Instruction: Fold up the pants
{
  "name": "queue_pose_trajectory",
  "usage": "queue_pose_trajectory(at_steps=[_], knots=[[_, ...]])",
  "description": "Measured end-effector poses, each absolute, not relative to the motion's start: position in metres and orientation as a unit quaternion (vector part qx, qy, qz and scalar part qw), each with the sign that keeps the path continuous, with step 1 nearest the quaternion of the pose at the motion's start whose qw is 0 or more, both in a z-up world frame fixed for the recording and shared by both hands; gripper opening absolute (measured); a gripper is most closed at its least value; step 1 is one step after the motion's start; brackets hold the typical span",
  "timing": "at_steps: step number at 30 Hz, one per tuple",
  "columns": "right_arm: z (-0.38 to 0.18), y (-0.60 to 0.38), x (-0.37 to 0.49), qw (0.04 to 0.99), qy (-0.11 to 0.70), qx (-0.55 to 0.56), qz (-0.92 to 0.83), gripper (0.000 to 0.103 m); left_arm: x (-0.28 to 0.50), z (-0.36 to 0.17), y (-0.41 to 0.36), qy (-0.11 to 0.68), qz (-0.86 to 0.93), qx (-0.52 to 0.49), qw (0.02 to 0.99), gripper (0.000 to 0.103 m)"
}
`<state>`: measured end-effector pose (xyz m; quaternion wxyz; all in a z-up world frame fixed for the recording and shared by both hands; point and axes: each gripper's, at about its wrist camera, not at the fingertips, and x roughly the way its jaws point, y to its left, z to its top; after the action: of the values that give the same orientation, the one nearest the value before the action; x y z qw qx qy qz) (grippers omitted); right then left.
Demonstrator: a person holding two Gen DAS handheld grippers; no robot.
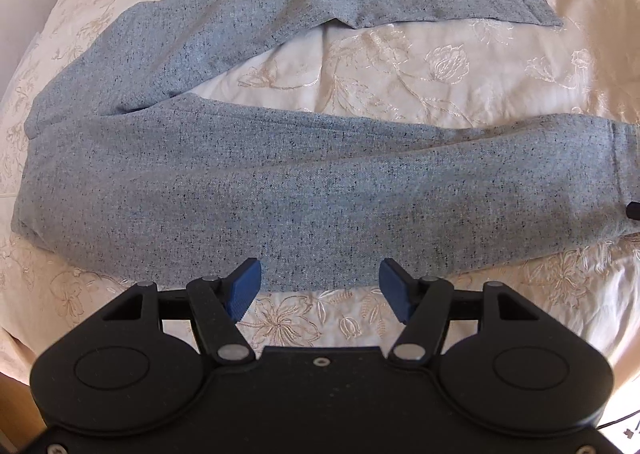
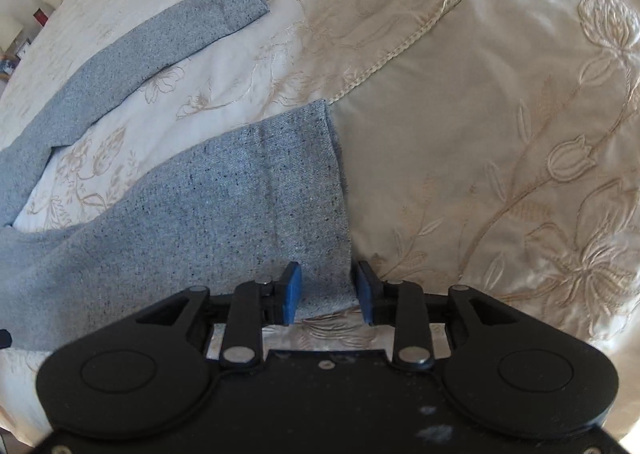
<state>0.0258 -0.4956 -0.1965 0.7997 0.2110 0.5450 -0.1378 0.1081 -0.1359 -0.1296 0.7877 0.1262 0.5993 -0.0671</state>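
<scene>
1. Grey pants lay flat on embroidered cream bedspread, legs splayed in a V across frame centre.
2. Left gripper at lower centre, fingers wide apart, gripping nothing.
3. Right gripper fingers parted, straddling near leg's hem, not clamped.

No readable text, label, brand, number or sign shows in either view.

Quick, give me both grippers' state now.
Left gripper: open, empty, at the pants' near edge.
Right gripper: open, jaws straddling the near cuff corner.
</scene>
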Motion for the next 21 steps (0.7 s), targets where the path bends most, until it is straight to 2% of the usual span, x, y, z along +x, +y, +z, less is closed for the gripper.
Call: queue_pose_trajectory(at_steps=[2, 3, 4, 5, 9, 14, 17, 21], knots=[[-0.198, -0.493, 0.027, 0.801, 0.544, 0.213, -0.135, 0.035, 0.108, -0.128, -0.134, 0.598, -0.069, 0.127, 0.788, 0.067], [-0.197, -0.491, 0.029, 0.801, 0.546, 0.212, -0.128, 0.026, 0.107, -0.127, -0.133, 0.598, -0.07, 0.128, 0.788, 0.067], [-0.194, -0.488, 0.033, 0.798, 0.553, 0.209, -0.114, 0.005, 0.107, -0.126, -0.132, 0.597, -0.073, 0.128, 0.788, 0.067], [-0.19, -0.483, 0.038, 0.792, 0.568, 0.199, -0.108, 0.003, 0.106, -0.125, -0.13, 0.596, -0.075, 0.129, 0.789, 0.067], [-0.155, -0.466, 0.042, 0.779, 0.603, 0.11, -0.131, 0.003, 0.106, -0.122, -0.122, 0.585, -0.081, 0.13, 0.796, 0.067], [-0.173, -0.479, 0.037, 0.742, 0.634, 0.135, -0.171, 0.003, 0.119, -0.128, -0.105, 0.582, -0.082, 0.132, 0.798, 0.067], [-0.171, -0.469, 0.04, 0.739, 0.632, 0.104, -0.207, 0.013, 0.131, -0.132, -0.09, 0.572, -0.079, 0.142, 0.804, 0.067], [-0.139, -0.439, 0.046, 0.78, 0.566, 0.062, -0.26, 0.023, 0.161, -0.144, -0.071, 0.557, -0.073, 0.145, 0.815, 0.067]])
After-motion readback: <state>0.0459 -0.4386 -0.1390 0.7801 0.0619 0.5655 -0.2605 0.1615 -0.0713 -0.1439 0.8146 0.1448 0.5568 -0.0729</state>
